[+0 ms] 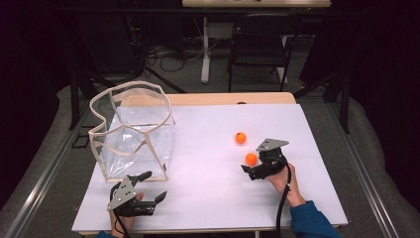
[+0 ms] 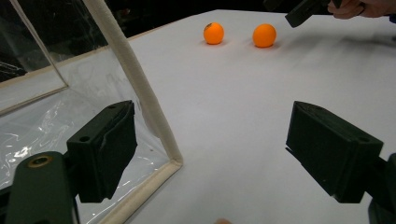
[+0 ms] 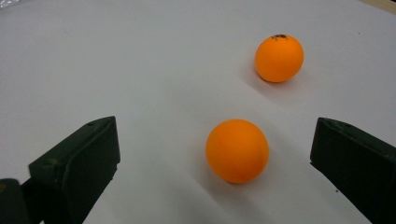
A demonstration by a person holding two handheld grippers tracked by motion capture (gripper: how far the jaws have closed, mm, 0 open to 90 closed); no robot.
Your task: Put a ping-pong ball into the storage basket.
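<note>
Right gripper (image 3: 212, 154), jaws spread wide, brackets the near orange ball (image 3: 237, 150) (seemingly untouched); left gripper (image 2: 210, 149) gapes beside the clear bag (image 2: 56, 107)

light: white table (image 1: 208, 163) bright, room behind dark | shadows: soft, short under 2 orange balls (image 3: 237, 150) | glare: glints on clear plastic bag (image 2: 28, 135) | focus: high view soft, gripper views sharper, near jaws slightly blurred

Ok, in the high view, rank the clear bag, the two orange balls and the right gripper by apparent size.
1. clear bag, by far the largest.
2. right gripper, jaws open.
3. near ball and far ball: they look alike, so no ranking.
</note>
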